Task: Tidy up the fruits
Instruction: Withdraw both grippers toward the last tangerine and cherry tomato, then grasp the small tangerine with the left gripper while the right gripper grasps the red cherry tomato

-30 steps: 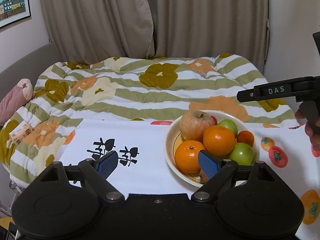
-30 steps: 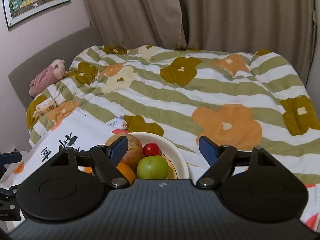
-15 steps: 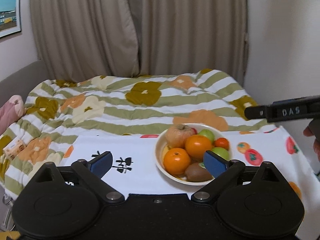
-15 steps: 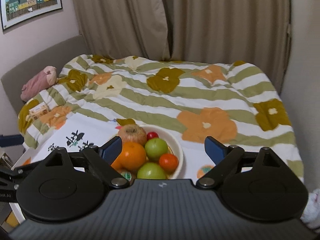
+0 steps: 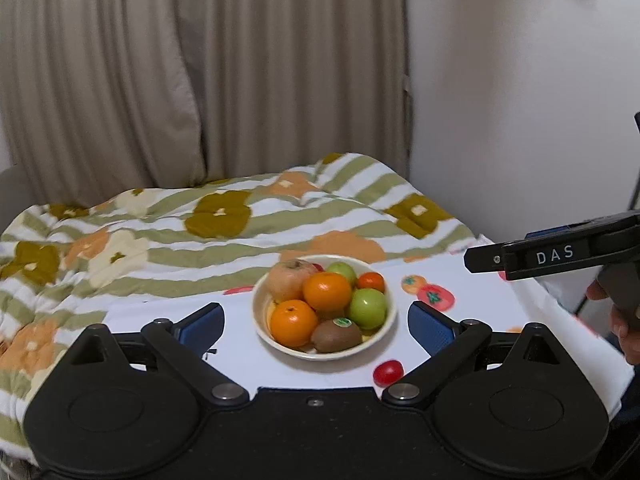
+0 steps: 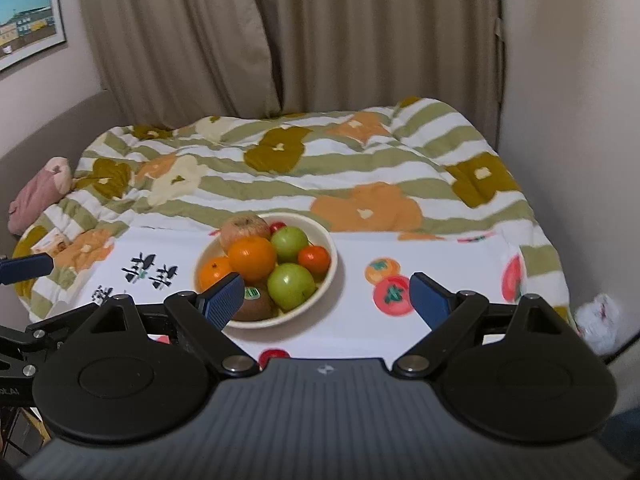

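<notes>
The left claw (image 5: 314, 326) hangs spread wide and holding nothing, with the bowl (image 5: 384, 332) of fruit straight ahead between its fingers, sitting on the white patterned cloth (image 5: 472, 320) over the table. A kiwi (image 5: 335, 335), two oranges and green apples are heaped in the bowl, and a small red tomato (image 5: 388, 372) lies loose on the cloth just short of the left claw's right finger. The right claw (image 6: 326, 300) is also spread and bare, the bowl (image 6: 330, 276) ahead toward its left finger (image 6: 224, 300). Beyond lies the bed with its flowered quilt (image 6: 304, 184).
</notes>
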Demonstrator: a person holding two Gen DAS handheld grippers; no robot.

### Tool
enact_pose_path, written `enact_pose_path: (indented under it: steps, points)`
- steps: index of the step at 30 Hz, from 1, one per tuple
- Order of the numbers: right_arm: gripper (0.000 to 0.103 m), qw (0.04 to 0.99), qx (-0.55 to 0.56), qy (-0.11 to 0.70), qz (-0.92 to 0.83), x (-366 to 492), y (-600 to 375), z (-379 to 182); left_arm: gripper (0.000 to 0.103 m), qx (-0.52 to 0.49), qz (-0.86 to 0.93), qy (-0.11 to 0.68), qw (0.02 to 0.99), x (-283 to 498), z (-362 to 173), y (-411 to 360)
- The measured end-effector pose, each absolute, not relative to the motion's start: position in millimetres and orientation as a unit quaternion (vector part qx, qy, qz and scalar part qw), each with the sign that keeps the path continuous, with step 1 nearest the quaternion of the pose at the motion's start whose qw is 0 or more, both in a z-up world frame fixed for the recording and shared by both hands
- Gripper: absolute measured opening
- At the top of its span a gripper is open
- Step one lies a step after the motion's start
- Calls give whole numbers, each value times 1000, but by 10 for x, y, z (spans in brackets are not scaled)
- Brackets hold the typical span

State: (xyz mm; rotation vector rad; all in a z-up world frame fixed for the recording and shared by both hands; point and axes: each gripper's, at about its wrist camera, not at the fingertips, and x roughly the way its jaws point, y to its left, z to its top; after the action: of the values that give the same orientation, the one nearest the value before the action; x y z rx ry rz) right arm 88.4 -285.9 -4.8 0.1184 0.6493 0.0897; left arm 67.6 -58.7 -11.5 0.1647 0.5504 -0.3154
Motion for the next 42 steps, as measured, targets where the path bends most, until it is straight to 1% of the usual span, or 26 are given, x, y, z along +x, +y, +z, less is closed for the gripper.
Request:
enact_pose_path:
  steps: [7, 11, 14, 16, 20, 24, 25, 30, 31, 32, 33, 34, 38, 42]
  points:
    - [103, 940, 59, 335, 25, 820, -2781, -293, 100, 111, -215, 300, 923, 762, -443, -630]
    - [103, 939, 48, 339, 24, 845, -2736, -493, 100, 132, -252, 322, 903, 862, -741, -698]
    - [103, 937, 35, 348, 21, 874, -2697, -671, 97, 152, -280, 336, 887, 928, -952, -772]
    - [102, 935, 27, 352, 19, 896, -2680, -771, 92, 164, -297, 343, 876, 962, -1085, -824]
    - [101, 931, 24, 363, 20, 924, -2661, -956, 85, 183, -323, 357, 857, 1011, -1324, -944]
    - [101, 928, 24, 371, 20, 951, -2634, -1088, 70, 187, -335, 370, 846, 1098, -1487, -1033]
    - [101, 927, 25, 373, 21, 959, -2628, -1118, 67, 188, -337, 373, 844, 1125, -1512, -1053]
    - [99, 924, 33, 381, 26, 1007, -2587, -1220, 64, 186, -341, 375, 841, 1160, -1562, -1078]
    - [99, 923, 35, 382, 27, 1017, -2576, -1233, 61, 185, -342, 376, 841, 1172, -1573, -1081]
    - [96, 923, 37, 383, 30, 1028, -2564, -1244, 56, 185, -343, 378, 840, 1186, -1583, -1090]
    - [92, 922, 38, 385, 33, 1040, -2557, -1250, 47, 185, -344, 382, 838, 1172, -1582, -1081]
    - [90, 920, 39, 388, 36, 1058, -2545, -1259, 43, 182, -346, 387, 835, 1187, -1592, -1081]
    - [83, 916, 42, 396, 49, 1138, -2497, -1301, 41, 175, -350, 391, 833, 1208, -1602, -1075]
    - [79, 914, 46, 399, 59, 1200, -2436, -1331, 41, 178, -339, 391, 837, 1208, -1596, -1038]
